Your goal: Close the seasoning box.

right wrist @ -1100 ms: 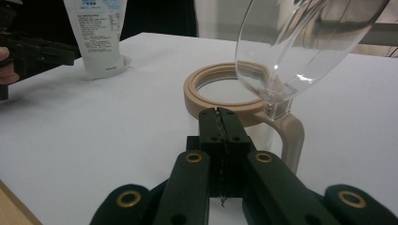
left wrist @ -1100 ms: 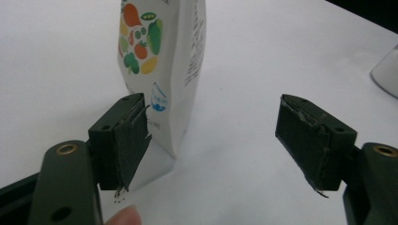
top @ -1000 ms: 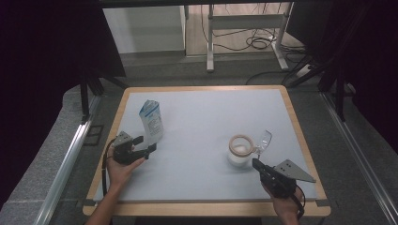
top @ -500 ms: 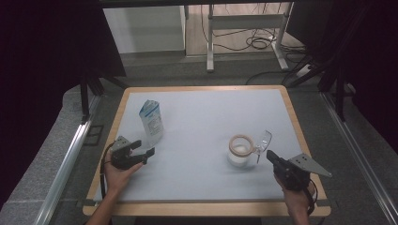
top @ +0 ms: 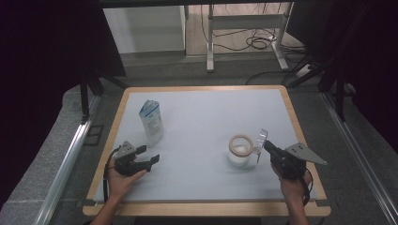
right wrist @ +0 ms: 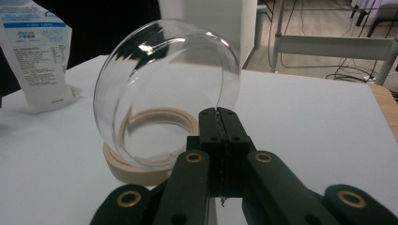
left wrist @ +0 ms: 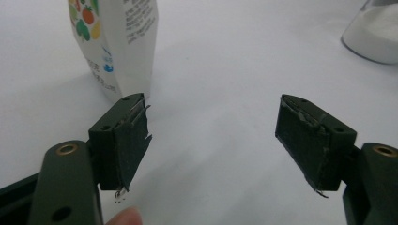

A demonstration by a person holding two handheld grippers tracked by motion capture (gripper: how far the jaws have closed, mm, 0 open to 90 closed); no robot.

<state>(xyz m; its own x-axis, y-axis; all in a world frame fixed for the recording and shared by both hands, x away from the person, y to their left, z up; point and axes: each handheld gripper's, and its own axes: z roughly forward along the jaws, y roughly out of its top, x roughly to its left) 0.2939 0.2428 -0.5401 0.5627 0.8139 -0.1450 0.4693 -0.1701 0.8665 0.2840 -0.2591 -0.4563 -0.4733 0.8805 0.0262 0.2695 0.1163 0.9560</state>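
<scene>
Right claw is clamped shut on the rim of the clear glass lid. Lid is tipped up on edge above the jar, which sits right of centre on the desk. The jar's pale ring is exposed, with white powder inside as far as I can tell.

Left claw hangs wide open with nothing in it, low over the desk, just short of the standing printed pouch at the left.

I read this as the lid-off step: jar opened, pouch not yet picked up. Next I'd park the lid flat on bare desk to the right, clear of the jar, then close the left claw on the pouch.

Nothing lies between pouch and jar. Watch points: the grip on the glass edge is thin, so the lid could slip, and the pouch looks light and could tip over.
</scene>
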